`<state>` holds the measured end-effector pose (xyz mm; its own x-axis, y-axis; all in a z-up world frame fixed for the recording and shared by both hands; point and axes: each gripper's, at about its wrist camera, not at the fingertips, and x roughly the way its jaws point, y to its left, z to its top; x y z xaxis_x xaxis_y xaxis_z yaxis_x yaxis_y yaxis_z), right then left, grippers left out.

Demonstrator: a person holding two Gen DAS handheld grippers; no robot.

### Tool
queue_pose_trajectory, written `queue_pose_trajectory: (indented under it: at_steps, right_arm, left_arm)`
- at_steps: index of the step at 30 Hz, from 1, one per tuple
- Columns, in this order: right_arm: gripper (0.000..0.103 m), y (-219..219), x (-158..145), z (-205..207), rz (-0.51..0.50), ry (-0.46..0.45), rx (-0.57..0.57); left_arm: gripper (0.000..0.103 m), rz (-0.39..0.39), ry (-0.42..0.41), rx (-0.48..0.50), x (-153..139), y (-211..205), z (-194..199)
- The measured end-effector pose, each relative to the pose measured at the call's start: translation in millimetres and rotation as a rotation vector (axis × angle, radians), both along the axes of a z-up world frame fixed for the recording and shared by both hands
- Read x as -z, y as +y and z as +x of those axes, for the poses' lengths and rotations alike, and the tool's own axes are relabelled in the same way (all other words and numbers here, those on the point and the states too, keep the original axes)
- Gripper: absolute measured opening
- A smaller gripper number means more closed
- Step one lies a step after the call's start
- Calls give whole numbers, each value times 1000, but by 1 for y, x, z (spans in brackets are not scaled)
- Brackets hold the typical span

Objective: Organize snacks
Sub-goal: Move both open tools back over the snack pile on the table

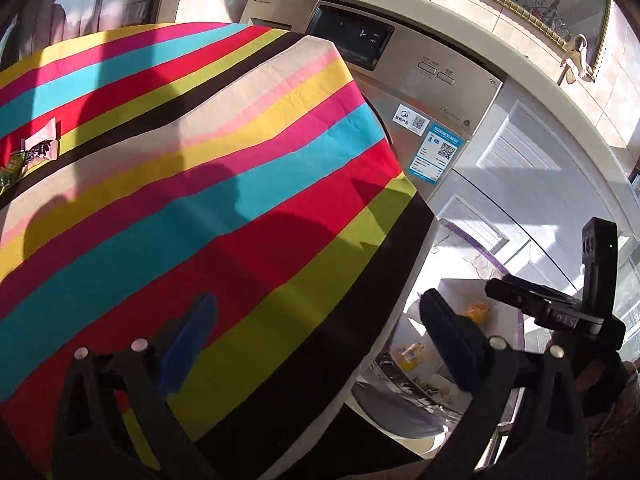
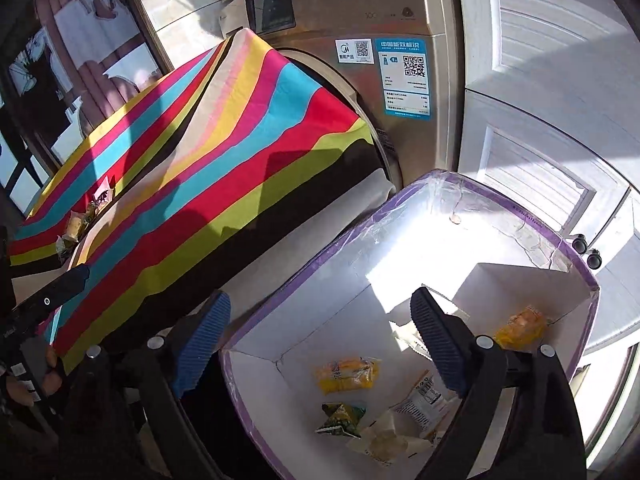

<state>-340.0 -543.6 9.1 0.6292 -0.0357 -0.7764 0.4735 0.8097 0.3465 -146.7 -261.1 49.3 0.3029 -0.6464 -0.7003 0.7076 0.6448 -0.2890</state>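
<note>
A white box with a purple rim (image 2: 352,236) stands beside the striped table and holds several snack packets: two yellow ones (image 2: 346,374) (image 2: 520,326), a green one (image 2: 340,418) and a white one (image 2: 420,400). My right gripper (image 2: 320,336) is open and empty, hovering over the box's near left rim. My left gripper (image 1: 316,336) is open and empty above the table's right edge. A pink-white snack packet (image 1: 40,146) and a green one (image 1: 10,168) lie at the table's far left; they also show in the right wrist view (image 2: 86,216). The box shows in the left wrist view (image 1: 456,292).
A striped tablecloth (image 1: 200,160) covers the table. A silver washing machine (image 2: 400,12) stands behind it. White panelled doors (image 2: 540,100) are to the right. My right gripper's body (image 1: 560,308) shows in the left wrist view.
</note>
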Motion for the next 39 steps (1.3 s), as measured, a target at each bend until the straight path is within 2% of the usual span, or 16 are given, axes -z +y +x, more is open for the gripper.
queue_pose_trajectory:
  at_steps: [2, 5, 7, 12, 16, 20, 23, 26, 28, 31, 32, 36, 39]
  right_arm:
    - [89, 26, 4, 27, 21, 20, -77]
    - [89, 78, -3, 68, -51, 14, -227]
    - [89, 110, -10, 95, -53, 4, -316]
    - [89, 186, -18, 180, -72, 31, -483]
    - [89, 243, -17, 263, -76, 111, -599]
    - [89, 268, -17, 332, 5, 59, -572]
    - [89, 277, -22, 383, -40, -10, -536]
    - [89, 291, -22, 432, -144, -41, -558]
    - [89, 301, -18, 463, -286, -23, -596]
    - [88, 323, -13, 496, -540, 13, -743]
    - [88, 325, -14, 502, -563, 9, -799]
    - [84, 314, -15, 518, -403, 8, -940]
    - [84, 321, -8, 528, -413, 4, -998]
  left_arm:
    - [101, 18, 4, -163, 1, 45, 32]
    - [101, 26, -22, -360, -2, 115, 68]
    - [101, 42, -43, -462, 0, 157, 85]
    - [101, 74, -93, -638, 11, 238, 126]
    - [101, 21, -72, -743, 18, 286, 147]
    - [101, -67, -25, -774, 24, 307, 150]
    - [101, -84, -47, -755, 23, 304, 145]
    - [101, -50, -51, -709, 26, 293, 144]
    - [101, -40, -35, -701, 29, 289, 147]
    - [101, -62, -9, -715, 34, 292, 149]
    - [101, -66, -6, -718, 35, 293, 149]
    - [101, -59, -6, -705, 37, 289, 149]
    - [101, -60, -4, -701, 38, 290, 148]
